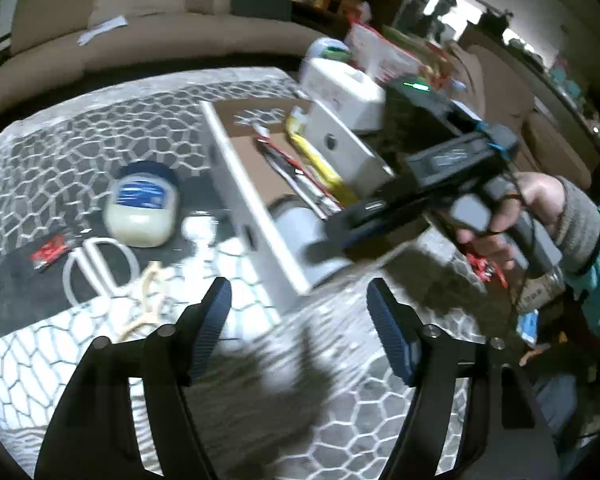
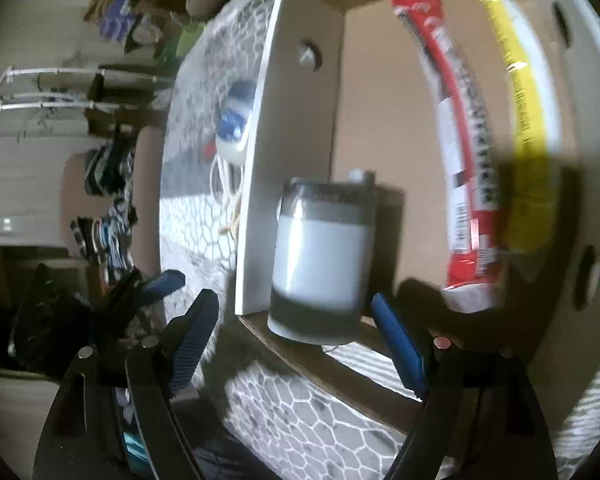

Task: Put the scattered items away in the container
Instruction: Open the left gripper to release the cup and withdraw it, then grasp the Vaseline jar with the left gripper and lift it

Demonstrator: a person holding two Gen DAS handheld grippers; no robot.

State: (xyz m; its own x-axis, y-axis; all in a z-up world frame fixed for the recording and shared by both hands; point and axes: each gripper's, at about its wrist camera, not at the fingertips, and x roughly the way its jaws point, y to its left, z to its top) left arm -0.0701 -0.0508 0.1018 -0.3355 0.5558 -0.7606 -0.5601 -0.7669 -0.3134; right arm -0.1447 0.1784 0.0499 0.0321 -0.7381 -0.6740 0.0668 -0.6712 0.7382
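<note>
— Grippers first: we see our left gripper (image 1: pixel 298 328) spread wide over the patterned bench (image 1: pixel 340 432), holding nothing.

— And our right gripper (image 2: pixel 296 336) gapes too, just short of the grey-and-white can (image 2: pixel 320 260) lying in the box's (image 2: pixel 256 208) near corner.

— Left of the box we find scissors (image 1: pixel 100 268), a jelly jar (image 1: pixel 142 210), a red wrapper (image 1: pixel 48 250).

— Farther inside lie a red tube (image 2: pixel 460 184) and a yellow packet (image 2: pixel 528 136).
</note>
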